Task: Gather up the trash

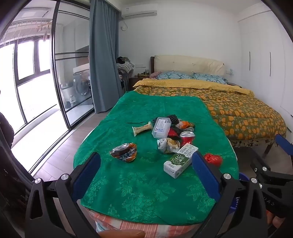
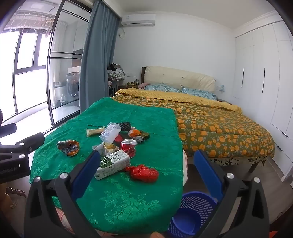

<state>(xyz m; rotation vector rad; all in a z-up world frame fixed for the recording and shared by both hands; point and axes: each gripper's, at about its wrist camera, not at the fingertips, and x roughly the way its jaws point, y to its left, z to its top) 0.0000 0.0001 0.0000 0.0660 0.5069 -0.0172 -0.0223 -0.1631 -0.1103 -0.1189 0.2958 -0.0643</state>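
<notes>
Green brocade cloth (image 1: pixel 146 192) with a woven flower pattern covers your table, and a striped orange sheet shows under its near edge. Both claws are spread wide and carry nothing: your left claw (image 1: pixel 146 164) hangs over the near part of the cloth, and your right claw (image 2: pixel 147 164) hangs over the table's right edge.

Going left to right across the trash in the left wrist view: a crushed orange-and-silver can (image 1: pixel 124 152) lies alone, apart from the rest. Behind it is a cream snack wrapper (image 1: pixel 142 129), then a clear plastic box (image 1: pixel 161 127) with a printed label too small to read, leaning on the pile. A black ridged piece (image 1: pixel 173 118) sits behind that box. In front of it are a crumpled paper wrapper (image 1: pixel 168 145) and a crushed red can (image 1: pixel 186 138), with small orange and dark wrappers (image 1: pixel 185 125) behind the can. A green-and-white drink carton (image 1: pixel 180 160) with large Chinese characters on its side lies nearest you, partly hidden by your left claw's right finger (image 1: pixel 205 175). A crumpled red plastic bag (image 1: pixel 213 158) lies just right of the carton.

A blue mesh wastebasket (image 2: pixel 194 214) stands on the floor below the table's right edge, seen between your right claw's fingers.

Beyond the table is a bed (image 1: pixel 238 113) with an orange-flowered quilt, a yellow blanket and blue pillows. A blue-grey curtain (image 1: pixel 104 55) hangs beside glass sliding doors on the left, an air conditioner (image 1: pixel 139 13) is mounted high on the white wall, and white wardrobes (image 2: pixel 256 73) fill the right side.
</notes>
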